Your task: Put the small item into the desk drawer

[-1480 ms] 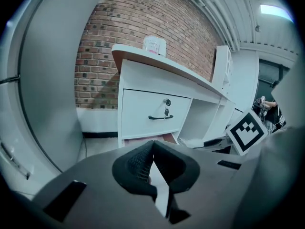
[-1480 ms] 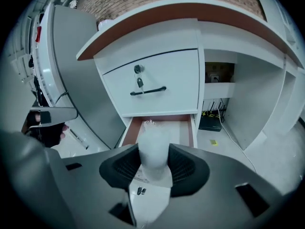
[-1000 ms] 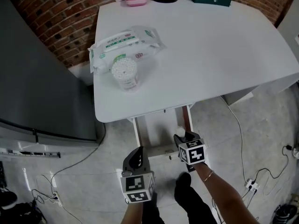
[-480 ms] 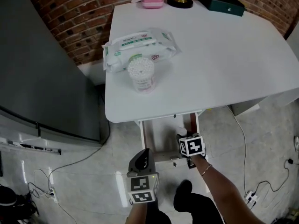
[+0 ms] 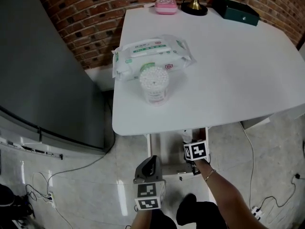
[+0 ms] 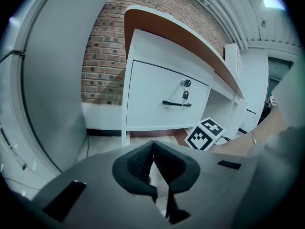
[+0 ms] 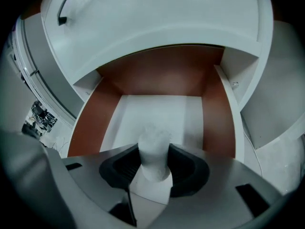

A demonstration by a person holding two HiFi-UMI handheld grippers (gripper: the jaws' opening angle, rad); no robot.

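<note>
Right gripper (image 7: 153, 171) has pushed further in over the open drawer (image 7: 143, 109), still clamping the small white item (image 7: 153, 149) above it, left gripper (image 6: 155, 168) pinched together, empty, so release looks next.

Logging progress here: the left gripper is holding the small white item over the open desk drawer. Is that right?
Not quite: the right gripper, not the left, is holding the small white item over the open desk drawer. The right gripper view shows the item clamped between its jaws; the left gripper is shut and empty.
</note>
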